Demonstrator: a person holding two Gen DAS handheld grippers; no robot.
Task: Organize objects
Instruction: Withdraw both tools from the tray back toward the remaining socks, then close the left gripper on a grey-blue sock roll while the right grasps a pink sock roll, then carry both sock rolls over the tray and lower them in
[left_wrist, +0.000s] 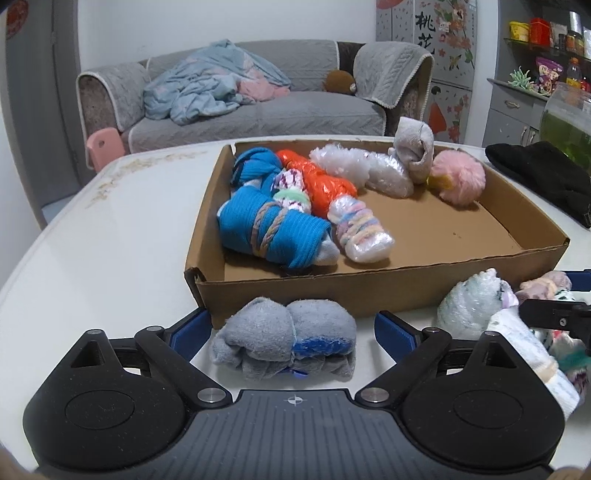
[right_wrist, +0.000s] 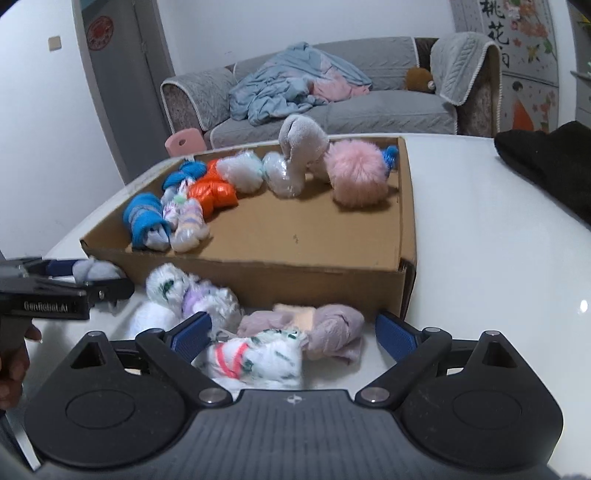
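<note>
Straddling a soft, light grey sock bundle, the left hand-held gripper is open, as is the right; squeeze its thick middle.

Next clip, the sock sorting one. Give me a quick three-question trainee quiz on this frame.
1. True or false: the grey sock bundle lies inside the cardboard box.
2. Which claw frames the grey bundle? A left claw B right claw
3. Fill in: the pink pompom sits in the box's far ____ corner, seen from the right wrist.

Key: 1 false; 2 A; 3 right.
</note>
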